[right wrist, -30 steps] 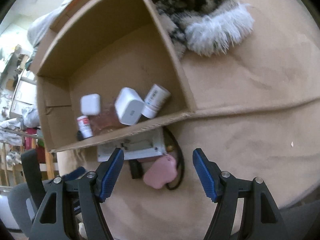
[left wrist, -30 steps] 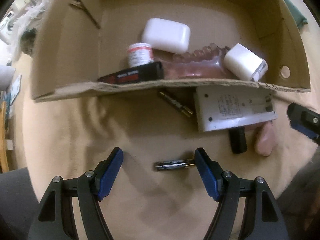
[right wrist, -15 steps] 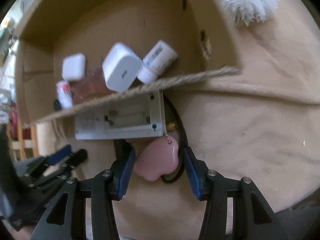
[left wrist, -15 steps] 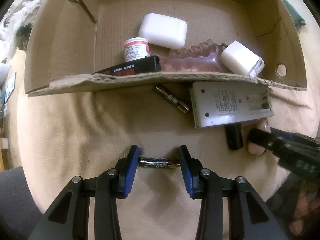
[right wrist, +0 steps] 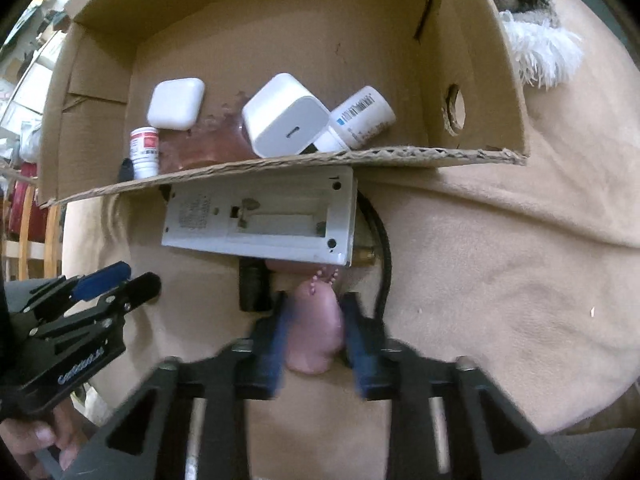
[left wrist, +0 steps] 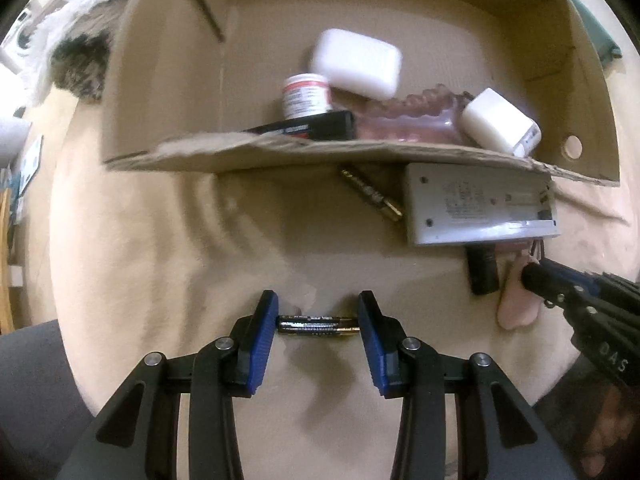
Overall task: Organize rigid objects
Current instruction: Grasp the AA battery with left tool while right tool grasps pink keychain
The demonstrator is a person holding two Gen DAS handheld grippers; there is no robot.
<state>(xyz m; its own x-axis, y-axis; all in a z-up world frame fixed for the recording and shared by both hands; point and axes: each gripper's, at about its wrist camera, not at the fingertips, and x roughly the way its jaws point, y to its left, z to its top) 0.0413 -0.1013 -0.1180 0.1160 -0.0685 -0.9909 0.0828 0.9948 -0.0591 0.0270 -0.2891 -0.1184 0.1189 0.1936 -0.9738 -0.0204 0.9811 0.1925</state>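
My left gripper [left wrist: 318, 326] is shut on a black battery [left wrist: 316, 325], held end to end just above the tan cloth. My right gripper [right wrist: 314, 322] is shut on a pink soft-looking object [right wrist: 316, 332], which also shows in the left wrist view [left wrist: 516, 304]. A cardboard box [left wrist: 320, 152] lies open ahead, holding a white case [left wrist: 356, 64], a white charger [right wrist: 282, 114], a small jar [left wrist: 305, 94], a white bottle [right wrist: 358, 118], a black bar [left wrist: 312, 128] and a pink clear tray [left wrist: 408, 120].
A white device [left wrist: 480, 208] lies against the box's front wall, with a second battery [left wrist: 370, 194] to its left, a black cylinder [left wrist: 483, 274] below it and a black cable [right wrist: 382, 248] at its right. A furry item [right wrist: 536, 44] lies beside the box.
Both grippers closed: the left on the battery, the right on the pink object. The right gripper moved in toward the box front.
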